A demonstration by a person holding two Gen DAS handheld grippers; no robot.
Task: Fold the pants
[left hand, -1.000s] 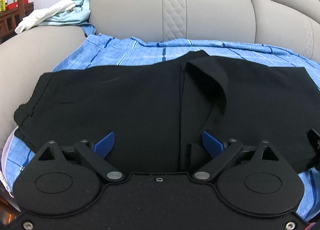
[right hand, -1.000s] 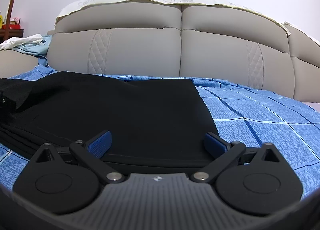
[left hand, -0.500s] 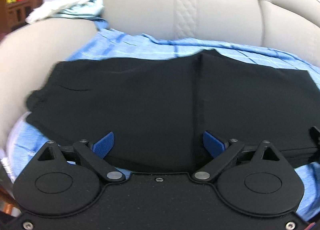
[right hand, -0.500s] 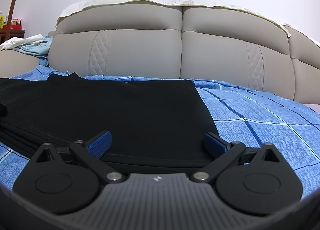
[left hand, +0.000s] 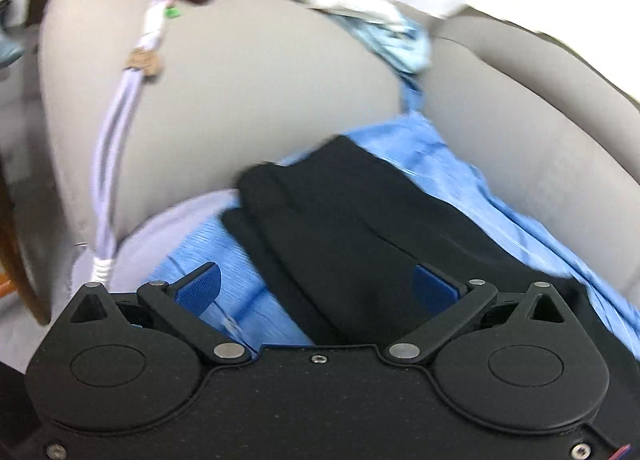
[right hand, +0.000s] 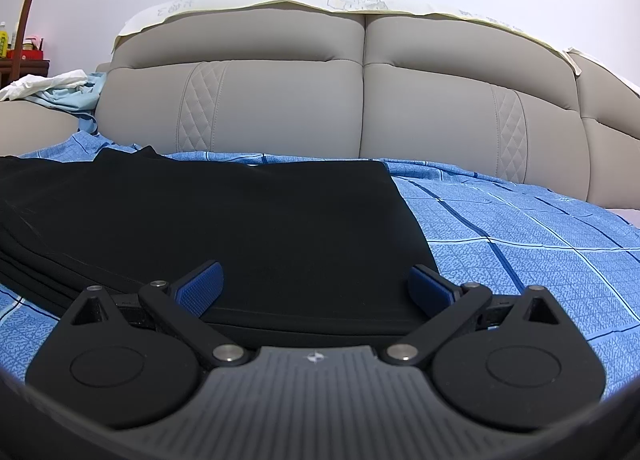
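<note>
The black pants [right hand: 224, 219] lie folded flat in a layered stack on the blue checked bedsheet [right hand: 520, 244], in front of the grey padded headboard [right hand: 360, 99]. The right tool [right hand: 316, 284] sits low at the near edge of the stack with its blue pads spread wide, holding nothing. The left wrist view is blurred and tilted: the left tool [left hand: 316, 286] is also spread wide and empty, over the end of the pants [left hand: 360, 227] near the padded side rail [left hand: 240, 91]. A white cable [left hand: 112, 163] hangs over that rail.
</note>
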